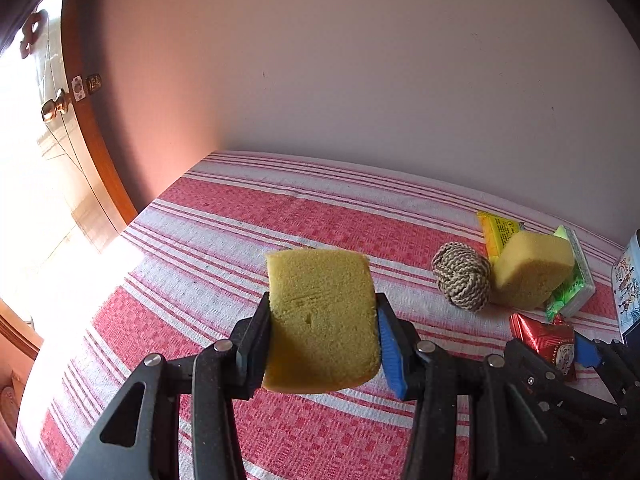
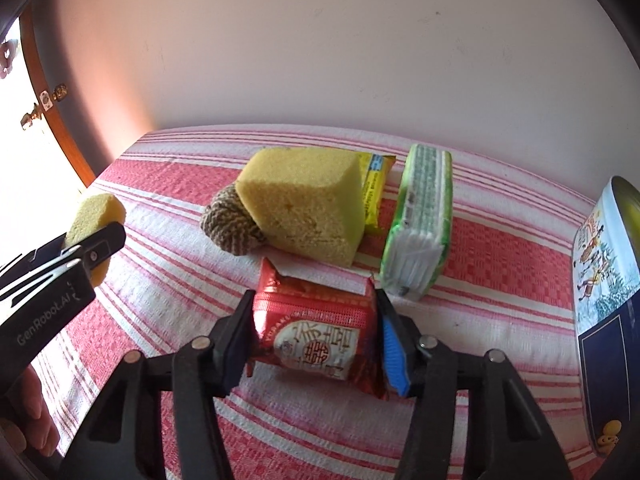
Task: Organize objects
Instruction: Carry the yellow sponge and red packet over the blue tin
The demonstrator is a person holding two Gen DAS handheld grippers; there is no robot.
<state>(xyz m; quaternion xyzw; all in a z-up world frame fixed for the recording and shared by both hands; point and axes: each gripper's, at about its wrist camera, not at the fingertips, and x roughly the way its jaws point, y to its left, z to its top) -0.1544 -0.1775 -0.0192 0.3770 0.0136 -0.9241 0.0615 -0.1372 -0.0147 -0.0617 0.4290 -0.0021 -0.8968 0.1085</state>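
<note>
The right gripper (image 2: 316, 344) straddles the red snack packet (image 2: 320, 336) near the table's front edge, the packet's long axis running jaw to jaw; the jaws look closed onto its crinkled ends. The left gripper (image 1: 322, 334) clamps a small yellow sponge (image 1: 322, 320) aloft. Farther back lie the rope ball (image 2: 230, 222), the big sponge (image 2: 304, 206) and the tissue pack (image 2: 420, 220).

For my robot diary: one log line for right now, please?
left tongs: holding sponge piece | right tongs: around red snack packet | cloth: striped
</note>
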